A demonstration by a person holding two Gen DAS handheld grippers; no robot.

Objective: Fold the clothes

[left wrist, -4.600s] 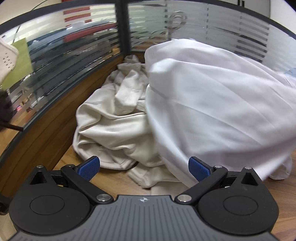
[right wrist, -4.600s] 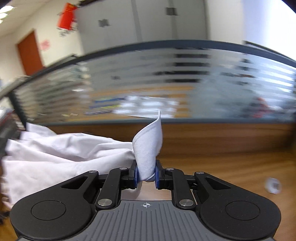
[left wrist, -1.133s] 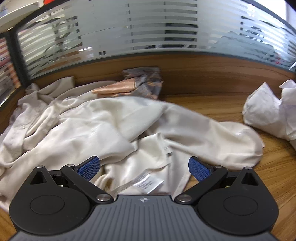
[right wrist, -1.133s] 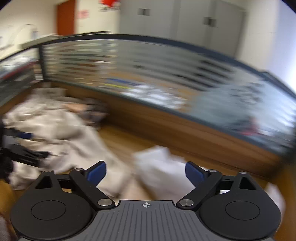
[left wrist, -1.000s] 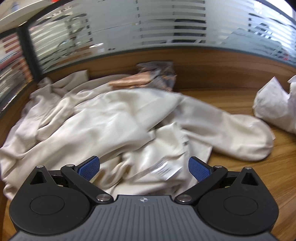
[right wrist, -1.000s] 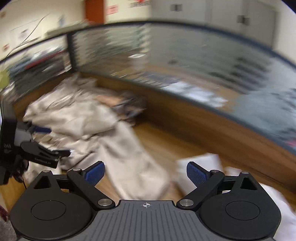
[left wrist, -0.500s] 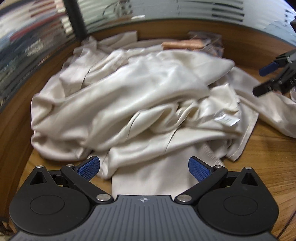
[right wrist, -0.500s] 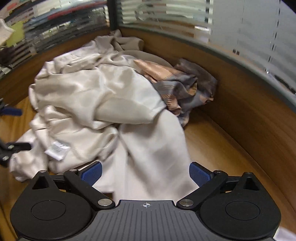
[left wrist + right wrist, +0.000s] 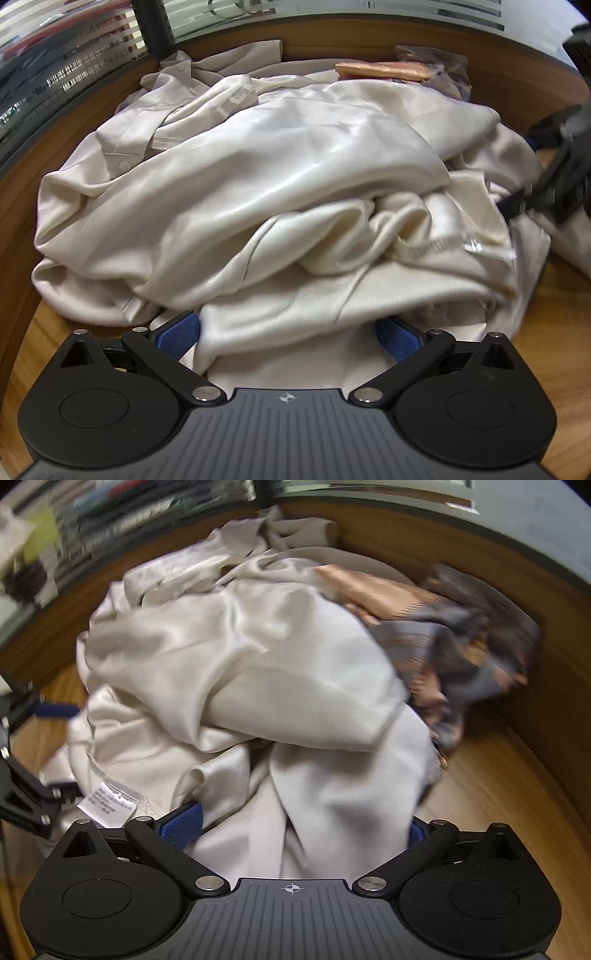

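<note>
A crumpled cream satin garment lies heaped in the desk corner; it also fills the right wrist view, with its white care label at the lower left. My left gripper is open, its blue pads set on either side of a fold at the heap's near edge. My right gripper is open too, pushed against the cloth, with its right pad mostly hidden by fabric. The right gripper shows blurred at the right edge of the left wrist view; the left gripper shows at the left edge of the right wrist view.
A patterned grey and peach garment lies behind the cream heap against the wooden wall, also seen as a peach strip. Wooden desk with a raised wooden border and striped glass partition encloses the corner.
Both grippers have dropped lower and moved in onto the cream heap from the two sides. Cloth now lies between the open pads of each. Long before, the right gripper held a white cloth, now released.
</note>
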